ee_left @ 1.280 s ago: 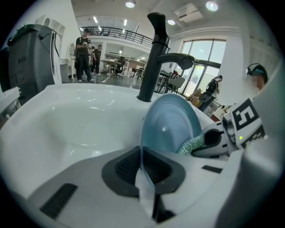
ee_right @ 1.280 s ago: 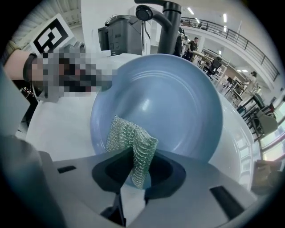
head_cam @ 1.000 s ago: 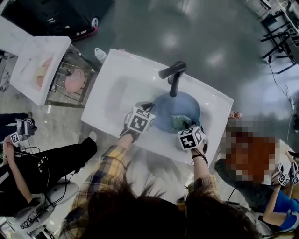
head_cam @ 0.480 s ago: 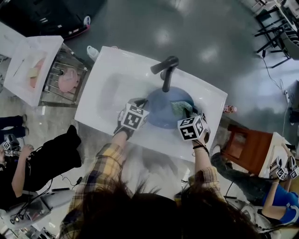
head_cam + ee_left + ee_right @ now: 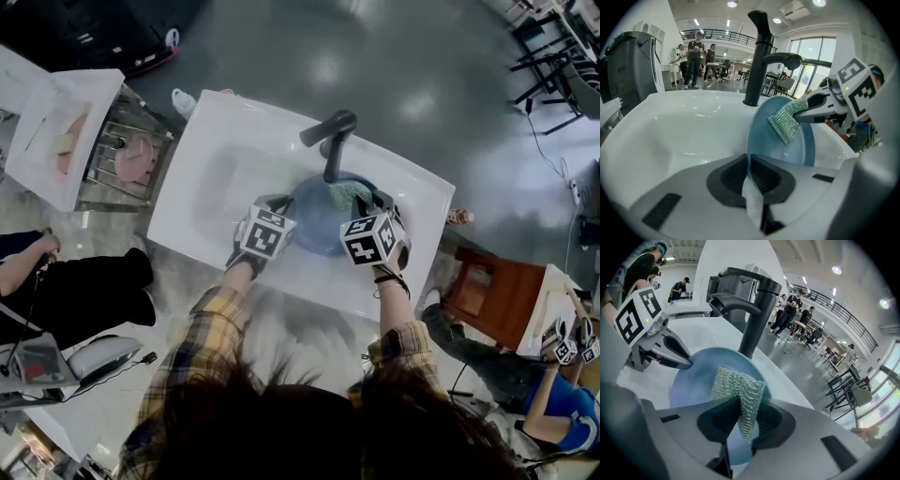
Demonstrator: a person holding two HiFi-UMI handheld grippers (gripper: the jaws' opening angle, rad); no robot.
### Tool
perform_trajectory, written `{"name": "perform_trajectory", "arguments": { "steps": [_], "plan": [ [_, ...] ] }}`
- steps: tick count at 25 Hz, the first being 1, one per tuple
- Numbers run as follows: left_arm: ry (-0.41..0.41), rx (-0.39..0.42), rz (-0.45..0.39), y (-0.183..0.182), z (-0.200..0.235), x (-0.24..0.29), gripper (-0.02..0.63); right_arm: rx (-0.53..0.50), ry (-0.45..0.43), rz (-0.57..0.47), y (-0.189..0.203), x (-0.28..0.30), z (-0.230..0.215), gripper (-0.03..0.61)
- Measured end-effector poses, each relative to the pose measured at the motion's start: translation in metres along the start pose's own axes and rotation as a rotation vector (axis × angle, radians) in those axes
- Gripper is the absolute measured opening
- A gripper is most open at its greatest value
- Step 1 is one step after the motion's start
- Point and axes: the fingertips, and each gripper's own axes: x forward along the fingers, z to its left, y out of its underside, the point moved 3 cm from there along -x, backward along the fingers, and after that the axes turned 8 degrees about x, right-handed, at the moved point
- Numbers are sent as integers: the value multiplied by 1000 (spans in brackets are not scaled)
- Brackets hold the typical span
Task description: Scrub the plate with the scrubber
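A blue plate (image 5: 323,217) stands tilted inside the white sink (image 5: 220,183), just under the black faucet (image 5: 330,141). My left gripper (image 5: 749,173) is shut on the plate's near rim (image 5: 754,136) and holds it on edge. The right gripper (image 5: 740,425) is shut on a green mesh scrubber (image 5: 738,392), which lies against the plate's face (image 5: 693,380). From the left gripper view the scrubber (image 5: 787,122) hangs over the upper part of the plate. In the head view the scrubber (image 5: 349,195) shows at the plate's far right, beside the right gripper (image 5: 370,217).
A metal rack (image 5: 131,159) with pink dishes stands left of the sink, next to a white tray (image 5: 52,141). People sit on the floor at left and right. A brown stool (image 5: 492,300) stands to the right.
The right gripper has carried the scrubber up and to the left across the plate, toward the faucet. The left gripper keeps its hold on the plate's rim.
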Motion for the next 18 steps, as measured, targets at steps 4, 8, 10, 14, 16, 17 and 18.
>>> {"name": "perform_trajectory", "arguments": {
  "steps": [4, 8, 10, 14, 16, 17, 18],
  "plan": [
    [-6, -5, 3, 1, 1, 1, 28, -18, -38, -11, -14, 7, 22, 100],
    [-14, -20, 13, 2, 3, 0, 28, -40, -60, -4, -22, 13, 42, 100],
    [-18, -37, 14, 3, 4, 0, 28, -38, -65, -1, -22, 14, 47, 100],
    [-25, -43, 14, 2, 5, -1, 28, -25, -72, 6, -20, 16, 53, 100],
    [-25, -42, 17, 2, 5, -2, 28, -32, -76, 16, -17, 16, 59, 100],
    [-24, -42, 18, 2, 4, -2, 28, -36, -78, 20, -15, 16, 62, 100],
    [-23, -43, 18, 3, 4, -2, 28, -45, -79, 22, -13, 17, 65, 100]
  ]
}}
